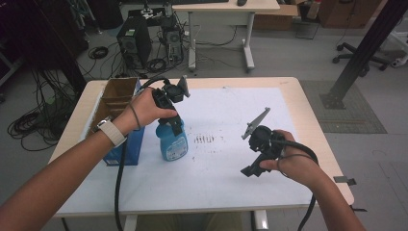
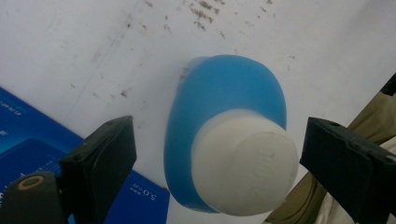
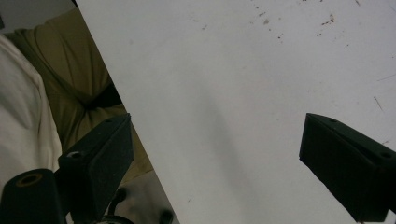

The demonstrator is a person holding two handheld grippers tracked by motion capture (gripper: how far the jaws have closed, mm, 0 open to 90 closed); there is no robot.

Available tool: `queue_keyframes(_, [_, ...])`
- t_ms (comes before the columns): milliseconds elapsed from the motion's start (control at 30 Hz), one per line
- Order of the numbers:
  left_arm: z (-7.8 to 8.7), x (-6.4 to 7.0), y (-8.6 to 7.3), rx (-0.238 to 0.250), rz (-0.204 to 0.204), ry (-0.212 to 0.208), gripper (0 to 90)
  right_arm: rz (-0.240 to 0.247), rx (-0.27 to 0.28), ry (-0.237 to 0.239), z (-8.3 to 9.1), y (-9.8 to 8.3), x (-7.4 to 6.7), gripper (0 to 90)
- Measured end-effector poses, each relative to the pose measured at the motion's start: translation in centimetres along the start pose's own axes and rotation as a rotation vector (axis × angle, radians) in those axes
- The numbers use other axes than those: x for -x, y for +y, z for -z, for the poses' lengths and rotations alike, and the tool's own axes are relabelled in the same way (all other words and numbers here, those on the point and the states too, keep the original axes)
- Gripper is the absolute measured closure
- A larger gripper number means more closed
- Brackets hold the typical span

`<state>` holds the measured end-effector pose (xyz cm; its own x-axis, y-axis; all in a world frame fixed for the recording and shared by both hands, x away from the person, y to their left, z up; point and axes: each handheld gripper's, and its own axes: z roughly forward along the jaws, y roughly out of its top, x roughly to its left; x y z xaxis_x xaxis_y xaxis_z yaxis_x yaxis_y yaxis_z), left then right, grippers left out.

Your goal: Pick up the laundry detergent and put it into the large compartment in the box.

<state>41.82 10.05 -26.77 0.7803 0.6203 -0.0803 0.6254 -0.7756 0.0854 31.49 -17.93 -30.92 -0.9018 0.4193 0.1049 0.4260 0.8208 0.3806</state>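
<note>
Blue translucent plastic bottle with a white cap (image 1: 172, 143) stands upright on the white sheet covering the table (image 1: 226, 159), left of centre, and your left gripper (image 1: 169, 121) hangs directly over it, pointing down along the bottle's vertical long axis; your right gripper (image 1: 252, 168) is well apart, over bare sheet toward the near right edge, so the left hand is plainly the nearer one. Just beside the bottle on its left sits an open cardboard box with blue printed sides (image 1: 118, 120), while the sheet to the bottle's right and front is free of things, so that is where you have room to move. From the left gripper view, the bottle (image 2: 224, 140) lies straight ahead below the camera, its white cap (image 2: 245, 161) between the two black jaws, which stand wide with a gap on either side of the cap and touch nothing; the blue box (image 2: 28, 144) shows just behind the left jaw, so watch that side as you descend. I judge the coming move to be a straight drop and a squeeze on the cap or neck. From the right gripper view, its jaws are spread wide over bare white sheet (image 3: 243, 93), holding nothing, near the table's near edge with your lap beyond it.
</note>
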Motion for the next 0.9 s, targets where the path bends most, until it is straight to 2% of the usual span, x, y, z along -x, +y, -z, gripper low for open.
queue_keyframes(167, [-0.4,0.0,-0.1,0.003,0.005,-0.002,10.0,0.000,0.000,0.004,-0.1,0.0,0.0,10.4])
queue_keyframes(533, [-1.1,0.2,0.0,-0.008,-0.012,0.002,10.4,-0.003,-0.002,0.007,-0.2,-0.2,0.1,10.4])
queue_keyframes(900, [-1.7,0.3,0.1,-0.017,-0.018,0.003,13.7,-0.002,-0.002,0.009,-0.3,-0.2,0.1,10.4])
